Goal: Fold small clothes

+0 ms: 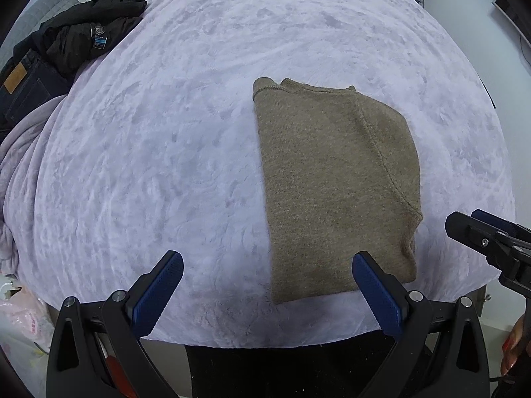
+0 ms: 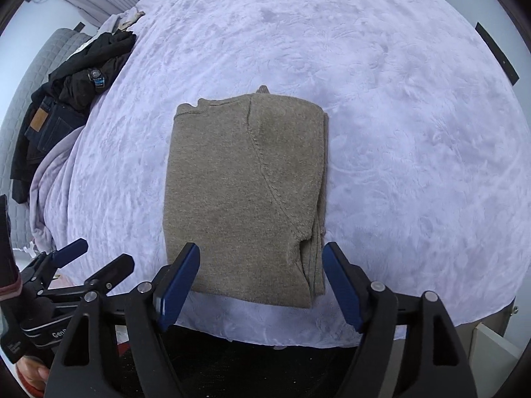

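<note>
Resting flat at the blanket's (image 2: 381, 116) six-o'clock edge, brown sweater (image 2: 245, 192) looks fully folded, within easy reach. Left gripper (image 1: 267, 263) and right gripper (image 2: 260, 255) hang above it, fingers spread, pinching nothing; presumably released. Dark clothes pile (image 1: 66, 46) sits at ten o'clock.

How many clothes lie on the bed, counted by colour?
Brown: 1, the folded sweater
Black: 1, the crumpled garment
Dark blue: 1, the jeans
Total: 3. More fabric at the far edge is too small to tell.
</note>
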Available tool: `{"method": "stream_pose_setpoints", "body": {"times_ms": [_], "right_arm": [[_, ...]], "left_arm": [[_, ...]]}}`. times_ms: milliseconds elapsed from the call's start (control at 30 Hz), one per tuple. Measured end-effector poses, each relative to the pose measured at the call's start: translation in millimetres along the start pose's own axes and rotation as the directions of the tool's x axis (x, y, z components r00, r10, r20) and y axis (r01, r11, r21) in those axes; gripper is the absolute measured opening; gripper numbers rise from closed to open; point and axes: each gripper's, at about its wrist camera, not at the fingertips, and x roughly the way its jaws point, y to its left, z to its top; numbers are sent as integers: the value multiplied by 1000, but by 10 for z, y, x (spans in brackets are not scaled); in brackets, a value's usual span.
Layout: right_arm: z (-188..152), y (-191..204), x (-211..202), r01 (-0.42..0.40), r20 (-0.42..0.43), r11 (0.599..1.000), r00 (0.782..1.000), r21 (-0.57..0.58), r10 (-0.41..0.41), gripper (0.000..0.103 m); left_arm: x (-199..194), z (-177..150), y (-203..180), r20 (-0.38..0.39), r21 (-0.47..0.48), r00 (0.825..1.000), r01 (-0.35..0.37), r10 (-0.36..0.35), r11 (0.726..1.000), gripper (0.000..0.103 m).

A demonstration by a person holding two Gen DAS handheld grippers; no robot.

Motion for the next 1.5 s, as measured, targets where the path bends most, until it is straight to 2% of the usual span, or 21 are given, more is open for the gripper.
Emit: {"method": "stream_pose_setpoints", "body": {"times_ms": [133,333,567,1500], "right_arm": [[1,41,-41,27,13,1000,1000,-16,-26,86],[-15,23,-105,77,49,997,996,-16,-76,86],[-24,-12,-122,116,23,993,993,-2,-116,86],[-19,10,-70,120,-9,993,993,15,-120,86]], "left_arm": [[-2,20,5,0,-11,1000,-6,6,1000,102],[-3,36,6,-4,-9,1000,-17,17,1000,102],[-5,44,14,-4,-10,1000,-17,17,1000,102],[34,70,71,-18,-21,1000,-14,13,1000,102]]}}
